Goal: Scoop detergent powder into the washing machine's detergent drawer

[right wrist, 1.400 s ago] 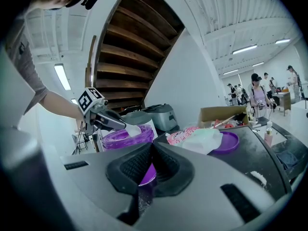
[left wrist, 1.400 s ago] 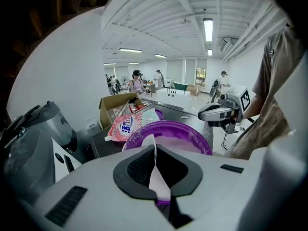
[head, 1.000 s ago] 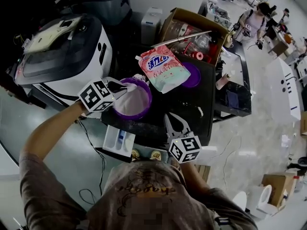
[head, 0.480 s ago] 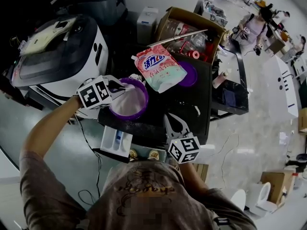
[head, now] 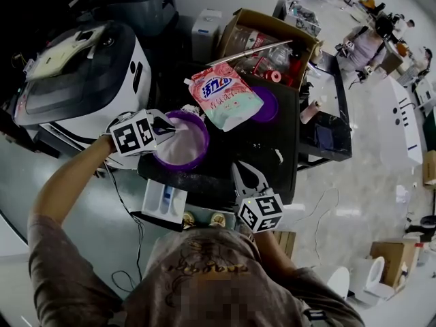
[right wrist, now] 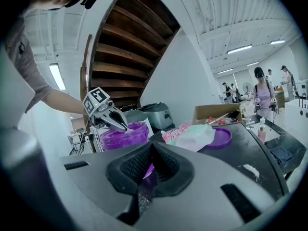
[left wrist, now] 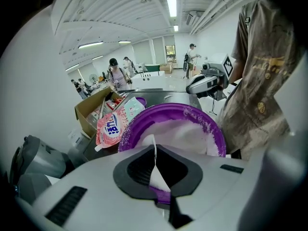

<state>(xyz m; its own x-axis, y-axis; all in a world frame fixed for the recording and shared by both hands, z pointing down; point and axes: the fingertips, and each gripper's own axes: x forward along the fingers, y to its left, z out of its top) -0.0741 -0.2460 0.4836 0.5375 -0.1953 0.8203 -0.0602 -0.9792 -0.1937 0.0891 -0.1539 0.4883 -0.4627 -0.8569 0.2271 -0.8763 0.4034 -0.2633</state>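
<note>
A purple tub (head: pixel 182 144) of white powder (left wrist: pixel 185 134) stands on the black table (head: pixel 272 142). My left gripper (head: pixel 169 125) is at the tub's left rim, shut on a thin white scoop (left wrist: pixel 155 170) that reaches down into the tub; the right gripper view shows this hold (right wrist: pixel 118 121) too. The white detergent drawer (head: pixel 163 200) juts out below the tub, near the table's front edge. My right gripper (head: pixel 240 169) hovers low over the table right of the tub, its jaws shut (right wrist: pixel 150 150). I cannot tell whether it holds anything.
A pink and green detergent bag (head: pixel 225 97) lies behind the tub, partly over a purple lid (head: pixel 271 105). An open cardboard box (head: pixel 272 43) stands at the back and the washing machine (head: pixel 82 67) at the left. Spilled powder (right wrist: pixel 250 170) dots the table. People (head: pixel 368 43) stand far right.
Almost nothing differs. The left gripper stays at the tub's rim with the scoop, shifted slightly. The right gripper has not moved.
</note>
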